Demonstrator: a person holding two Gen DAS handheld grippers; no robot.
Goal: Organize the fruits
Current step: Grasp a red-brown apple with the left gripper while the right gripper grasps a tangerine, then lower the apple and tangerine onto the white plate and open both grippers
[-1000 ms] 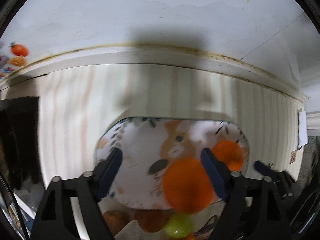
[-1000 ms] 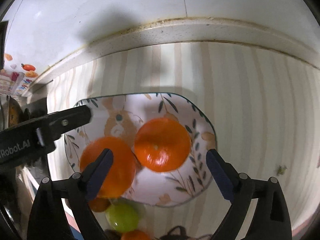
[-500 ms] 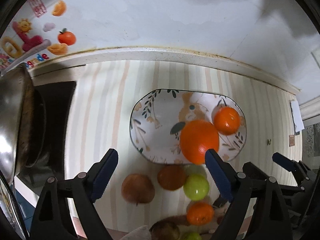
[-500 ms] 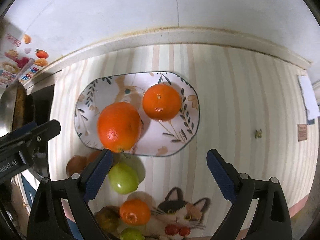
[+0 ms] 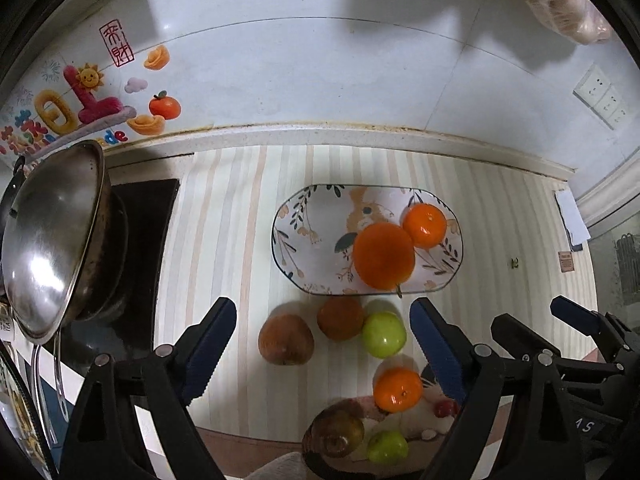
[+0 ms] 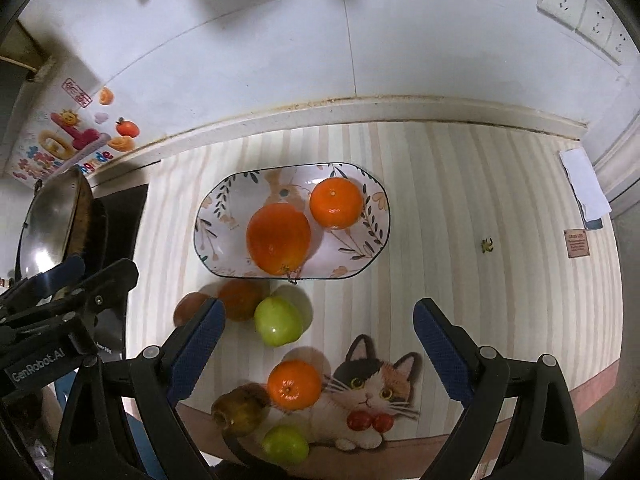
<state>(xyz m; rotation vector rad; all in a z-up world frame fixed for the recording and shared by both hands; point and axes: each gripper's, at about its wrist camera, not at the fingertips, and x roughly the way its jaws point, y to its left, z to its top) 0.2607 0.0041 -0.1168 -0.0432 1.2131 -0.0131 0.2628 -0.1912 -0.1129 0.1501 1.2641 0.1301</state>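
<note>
An oval rabbit-patterned plate (image 5: 304, 240) (image 6: 224, 216) holds a large orange (image 5: 383, 255) (image 6: 278, 238) and a smaller orange (image 5: 424, 220) (image 6: 336, 202). In front of it lie loose fruits: a green apple (image 5: 383, 334) (image 6: 278, 321), two brownish fruits (image 5: 285, 339) (image 5: 340, 317), a small orange (image 5: 397, 389) (image 6: 294, 385), a dark pear (image 5: 333, 433) (image 6: 240, 409) and a second green apple (image 5: 387, 446) (image 6: 285, 444). My left gripper (image 5: 322, 344) is open and empty above the loose fruits. My right gripper (image 6: 318, 348) is open and empty, also raised.
A steel wok (image 5: 56, 236) stands on the dark stove at the left. A tiled wall with stickers (image 5: 88, 96) lies behind the striped counter. A cat picture (image 6: 372, 384) marks the mat's front edge. Paper (image 6: 584, 184) lies at the far right.
Both grippers have pulled back and up from the plate, so the loose fruits in front have come into view. The large orange has settled on the plate beside the smaller one.
</note>
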